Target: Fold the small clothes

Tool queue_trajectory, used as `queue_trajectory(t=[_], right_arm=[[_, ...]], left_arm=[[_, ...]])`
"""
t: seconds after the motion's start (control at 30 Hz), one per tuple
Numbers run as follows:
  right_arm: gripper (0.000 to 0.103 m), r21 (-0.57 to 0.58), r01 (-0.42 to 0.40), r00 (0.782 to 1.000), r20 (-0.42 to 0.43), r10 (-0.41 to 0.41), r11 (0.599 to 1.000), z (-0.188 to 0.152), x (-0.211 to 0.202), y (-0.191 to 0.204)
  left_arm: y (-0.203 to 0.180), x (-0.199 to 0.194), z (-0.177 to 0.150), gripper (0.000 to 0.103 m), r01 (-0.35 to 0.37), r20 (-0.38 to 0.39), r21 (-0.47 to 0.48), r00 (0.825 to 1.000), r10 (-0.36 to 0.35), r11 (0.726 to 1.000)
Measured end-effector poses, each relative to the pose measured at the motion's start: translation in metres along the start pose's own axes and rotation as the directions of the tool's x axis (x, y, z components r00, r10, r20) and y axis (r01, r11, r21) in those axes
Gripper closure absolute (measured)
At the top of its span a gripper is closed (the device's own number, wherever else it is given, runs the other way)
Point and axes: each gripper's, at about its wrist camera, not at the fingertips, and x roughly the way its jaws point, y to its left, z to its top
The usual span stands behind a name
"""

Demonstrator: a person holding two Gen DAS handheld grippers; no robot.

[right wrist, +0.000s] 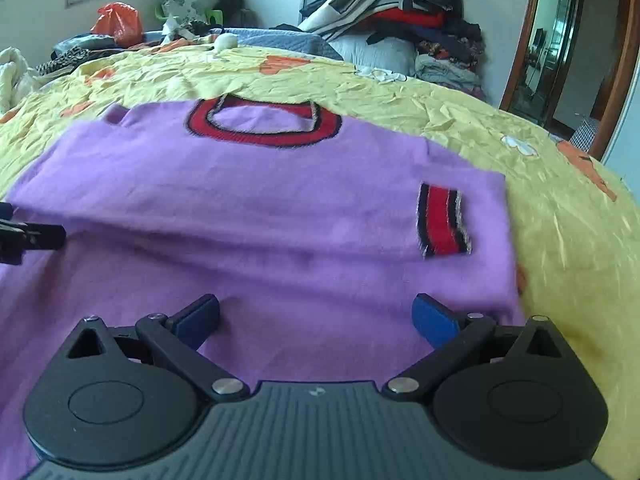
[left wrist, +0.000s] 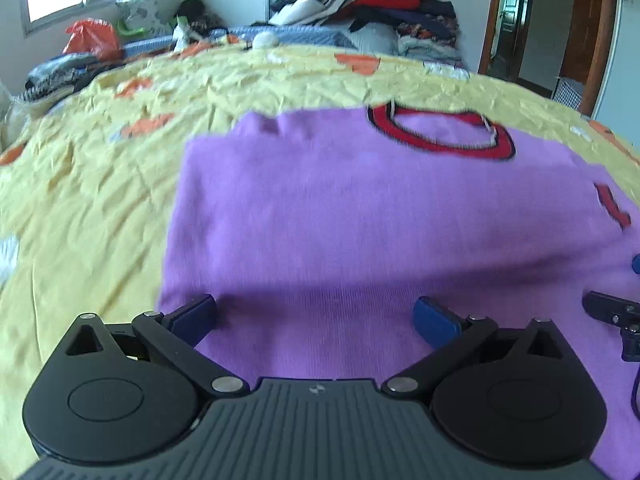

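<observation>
Purple sweater [right wrist: 248, 200] with red-black collar [right wrist: 264, 122] on orange-patterned yellow bedspread [right wrist: 540, 208].

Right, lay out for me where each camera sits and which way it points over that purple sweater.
Left wrist: on the left gripper, low over the purple sweater's left half, facing the red collar; its own open fingers show, and the right gripper at the right edge.
Right wrist: on the right gripper, facing the collar and striped cuff; open fingers show.
Shared: sweater, yellow bedspread, clothes pile.

The sweater [right wrist: 256, 200] lies flat on the bed [right wrist: 540, 220]. Behind the sweater sits a clothes pile [right wrist: 400, 12]; behind-left of it, a plastic bag [right wrist: 120, 20]; behind-right, a doorway [right wrist: 556, 40].
</observation>
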Motion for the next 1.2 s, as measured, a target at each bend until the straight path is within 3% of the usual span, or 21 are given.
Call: queue_trajectory(t=[0.1, 0.47, 1.2], right_arm=[[0.0, 0.057, -0.015, 0.999, -0.027, 0.017, 0.998, -0.009, -0.008, -0.004], [0.0, 0.081, 0.001, 1.0, -0.006, -0.001, 0.997, -0.046, -0.048, 0.001], [0.0, 0.114, 0.043, 0.999, -0.016, -0.041, 0.993, -0.068, -0.072, 0.007]], left_arm=[[-0.001, -0.01, -0.013, 0.0, -0.01, 0.018, -0.004, 1.0, 0.01, 1.0], [0.0, -0.033, -0.038, 0.0, -0.017, 0.015, -0.026, 1.0, 0.017, 1.0], [0.0, -0.063, -0.069, 0.0, 0.001, 0.018, -0.008, 1.0, 0.0, 1.0]])
